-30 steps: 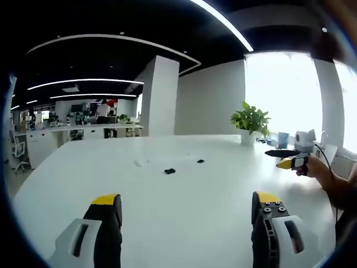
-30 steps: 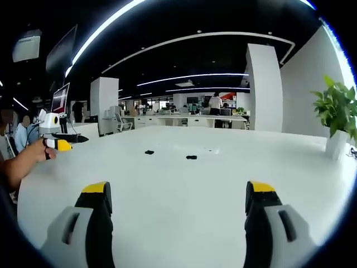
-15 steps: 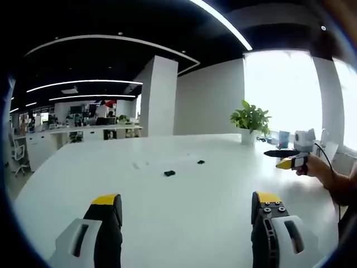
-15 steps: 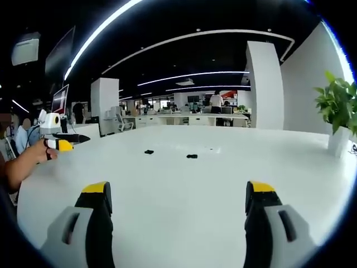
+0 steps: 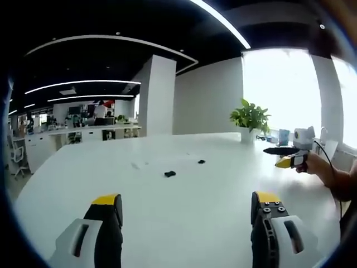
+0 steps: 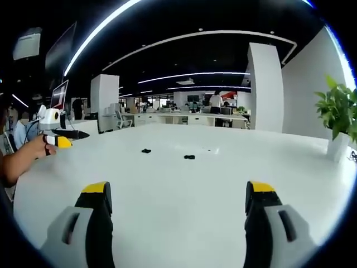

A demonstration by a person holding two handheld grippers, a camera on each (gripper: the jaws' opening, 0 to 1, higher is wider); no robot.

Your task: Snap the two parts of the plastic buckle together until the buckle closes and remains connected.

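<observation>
Tabletop, broad, white and glossy [image 5: 184,195], is filling the lower half of both views, sitting in a large open-plan office where long strip lights are curving across a dark ceiling, a white square pillar [image 5: 158,95] is rising past the table's far edge, and rows of white desks [image 6: 184,119] are receding at middle height in the frame. In the left gripper view, the left gripper [image 5: 187,207], black-jawed with yellow tips, is rising from the bottom edge with its jaws spread wide apart and nothing between them; the two small black plastic buckle parts are lying apart on the bare surface just above centre, one piece [image 5: 170,173] nearer and the other piece [image 5: 201,162] farther off to the upper right. That view is also taking in a bright window on the right, a leafy green plant in a white pot [image 5: 250,119] in front of it, and the right gripper held in a hand at the right edge. In the right gripper view, the right gripper [image 6: 179,207] is likewise gaping with nothing held, the buckle pieces are lying near centre, and the left gripper is appearing at the left edge.
</observation>
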